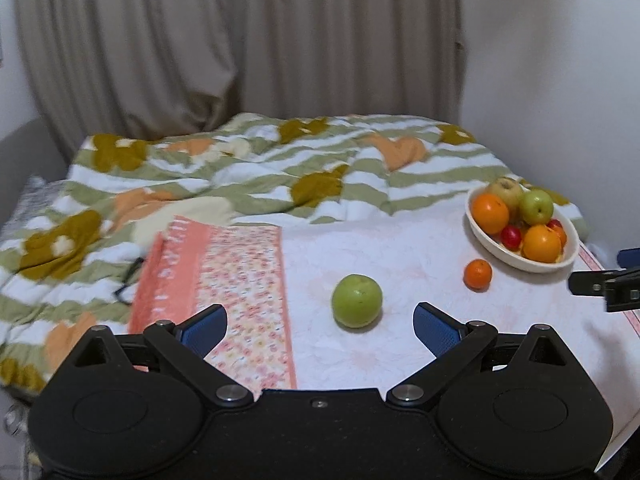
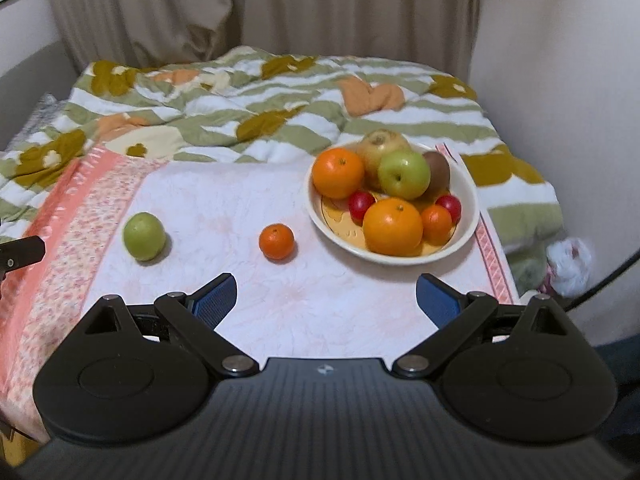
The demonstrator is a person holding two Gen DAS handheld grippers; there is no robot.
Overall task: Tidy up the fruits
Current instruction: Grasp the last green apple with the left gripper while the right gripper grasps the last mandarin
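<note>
Left wrist view: your left gripper has its blue-padded jaws spread wide and holds nothing. A loose green apple lies on the pink sheet just ahead of the gap between the jaws. A loose small tangerine sits at 2 o'clock from the apple, just beside the bowl, not touching it. The white bowl, at 2 o'clock in the view, contains two large oranges, a green apple, a yellowish fruit and small red fruits. Your right gripper enters at 3 o'clock; its opening cannot be judged here.

Right wrist view: your right gripper is also wide open and empty. The bowl stands at 1 o'clock and additionally shows a brown kiwi-like fruit and a small tangerine. Printing inside the bowl is not legible. The loose tangerine lies at 11 o'clock, the loose apple at 10 o'clock, well apart.
</note>
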